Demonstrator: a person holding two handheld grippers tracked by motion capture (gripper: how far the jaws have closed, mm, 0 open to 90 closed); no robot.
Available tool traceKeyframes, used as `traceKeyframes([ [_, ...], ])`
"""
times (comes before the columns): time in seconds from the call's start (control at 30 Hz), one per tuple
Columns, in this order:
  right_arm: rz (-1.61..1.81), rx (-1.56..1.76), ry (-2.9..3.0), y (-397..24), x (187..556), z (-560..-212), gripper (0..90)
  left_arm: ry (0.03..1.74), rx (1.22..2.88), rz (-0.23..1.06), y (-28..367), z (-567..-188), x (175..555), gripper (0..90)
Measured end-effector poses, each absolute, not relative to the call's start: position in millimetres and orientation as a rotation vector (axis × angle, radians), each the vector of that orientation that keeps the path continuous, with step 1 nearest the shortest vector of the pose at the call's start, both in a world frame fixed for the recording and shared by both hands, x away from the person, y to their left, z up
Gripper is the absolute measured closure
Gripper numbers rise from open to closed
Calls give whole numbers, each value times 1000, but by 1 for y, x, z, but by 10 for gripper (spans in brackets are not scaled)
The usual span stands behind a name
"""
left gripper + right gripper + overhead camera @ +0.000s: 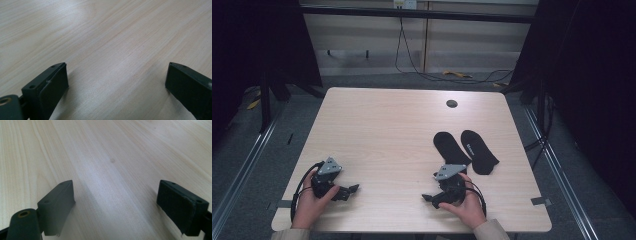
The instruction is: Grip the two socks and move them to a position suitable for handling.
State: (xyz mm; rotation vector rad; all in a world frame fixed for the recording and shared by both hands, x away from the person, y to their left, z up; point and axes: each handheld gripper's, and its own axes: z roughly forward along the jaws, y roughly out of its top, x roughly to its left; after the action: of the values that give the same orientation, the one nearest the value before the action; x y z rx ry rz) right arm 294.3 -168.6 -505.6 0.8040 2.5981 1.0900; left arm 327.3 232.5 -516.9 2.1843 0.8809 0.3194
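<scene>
Two black socks lie side by side on the light wooden table [387, 130], right of centre: one sock [451, 146] on the left, the other sock [479, 151] on the right. My right gripper [428, 198] rests near the front edge, just in front of the left sock, and points left. My left gripper [353, 189] rests at the front left and points right. Each is held in a hand. In the left gripper view the left gripper [116, 82] is open over bare wood. In the right gripper view the right gripper [115, 202] is open too, nothing between its jaws.
A dark round cable hole [452, 103] sits near the table's far edge. Behind the table, cables [412, 60] trail over the floor. Dark frame posts [267, 95] and black curtains flank both sides.
</scene>
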Motion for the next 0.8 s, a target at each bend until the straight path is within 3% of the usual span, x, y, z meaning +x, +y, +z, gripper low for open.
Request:
traceKeyframes([
  [0.3, 1088, 819, 2593, -169, 293, -505, 147, 871, 2189, 318, 233, -517, 328, 31],
  [0.47, 1098, 885, 2555, -175, 293, -503, 246, 869, 2192, 317, 233, -517, 328, 29],
  [0.8, 1042, 1065, 2363, -225, 323, -468, 273, 870, 2192, 317, 233, -517, 328, 28],
])
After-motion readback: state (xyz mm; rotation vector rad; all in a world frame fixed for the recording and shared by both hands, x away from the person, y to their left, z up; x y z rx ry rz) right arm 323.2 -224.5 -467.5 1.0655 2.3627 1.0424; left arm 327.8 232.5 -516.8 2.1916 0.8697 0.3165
